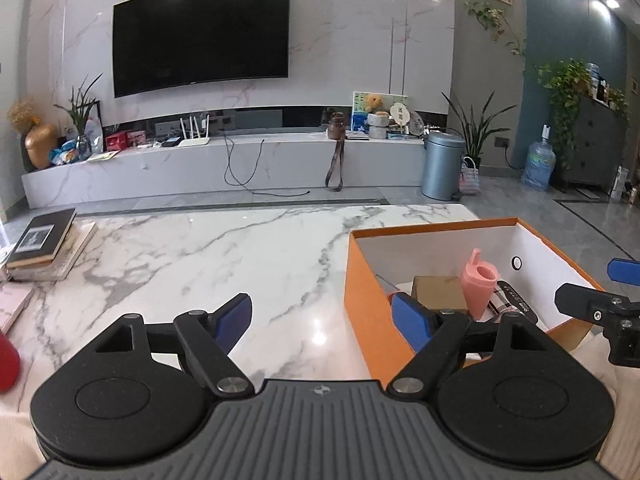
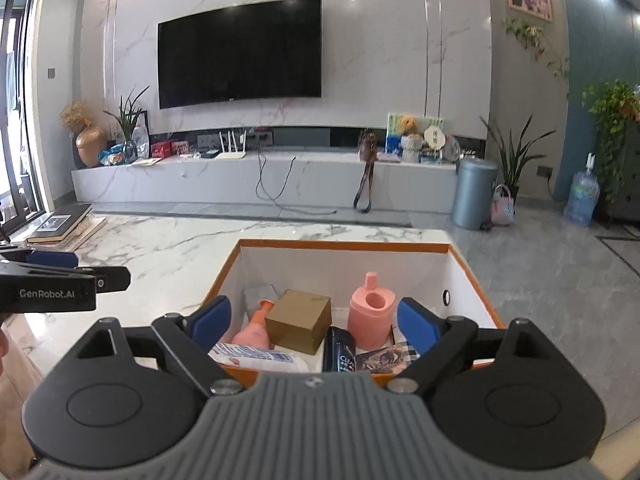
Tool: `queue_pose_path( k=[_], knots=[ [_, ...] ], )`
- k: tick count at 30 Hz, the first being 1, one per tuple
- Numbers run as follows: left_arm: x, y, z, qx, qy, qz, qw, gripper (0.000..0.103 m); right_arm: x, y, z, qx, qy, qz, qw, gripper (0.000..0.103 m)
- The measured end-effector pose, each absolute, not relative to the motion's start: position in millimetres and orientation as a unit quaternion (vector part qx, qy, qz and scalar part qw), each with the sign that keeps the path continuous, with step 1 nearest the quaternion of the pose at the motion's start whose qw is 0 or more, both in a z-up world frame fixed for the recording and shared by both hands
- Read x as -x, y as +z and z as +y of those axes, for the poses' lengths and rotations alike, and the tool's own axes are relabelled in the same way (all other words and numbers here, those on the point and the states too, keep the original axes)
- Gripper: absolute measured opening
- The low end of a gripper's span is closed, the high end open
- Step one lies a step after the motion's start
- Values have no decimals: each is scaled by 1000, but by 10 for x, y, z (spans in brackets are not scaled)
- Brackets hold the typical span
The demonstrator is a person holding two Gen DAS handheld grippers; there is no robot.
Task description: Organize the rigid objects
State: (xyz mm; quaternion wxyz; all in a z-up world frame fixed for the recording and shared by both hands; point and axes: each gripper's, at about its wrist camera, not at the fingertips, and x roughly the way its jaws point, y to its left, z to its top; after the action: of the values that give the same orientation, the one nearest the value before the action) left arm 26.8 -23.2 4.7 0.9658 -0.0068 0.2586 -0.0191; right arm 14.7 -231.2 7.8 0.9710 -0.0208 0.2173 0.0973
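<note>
An orange box with white inner walls stands on the marble table. Inside it are a pink lidded container, a gold cube box, a pink pump bottle, a dark blue bottle, a white pack and a patterned card. My right gripper hangs open over the box's near edge with nothing between its pads. My left gripper is open over bare table just left of the orange box, empty. The pink container shows there too.
A stack of books lies at the table's far left, with a pink book and a red object nearer at the left edge. Beyond the table are the floor, a TV console and a grey bin.
</note>
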Motion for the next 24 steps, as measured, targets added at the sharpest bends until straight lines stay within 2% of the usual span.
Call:
queue_pose_path(
  k=[5, 13, 24],
  knots=[
    [-166, -74, -169, 14, -14, 260, 965, 94, -109, -85, -2305, 20, 96, 217, 971, 90],
    [-82, -149, -51, 19, 7, 240, 970, 94, -96, -163, -2336, 14, 88, 226, 970, 99],
    [-128, -281, -30, 18, 2, 256, 967, 95, -226, -303, -2325, 6, 72, 260, 963, 99]
  ],
)
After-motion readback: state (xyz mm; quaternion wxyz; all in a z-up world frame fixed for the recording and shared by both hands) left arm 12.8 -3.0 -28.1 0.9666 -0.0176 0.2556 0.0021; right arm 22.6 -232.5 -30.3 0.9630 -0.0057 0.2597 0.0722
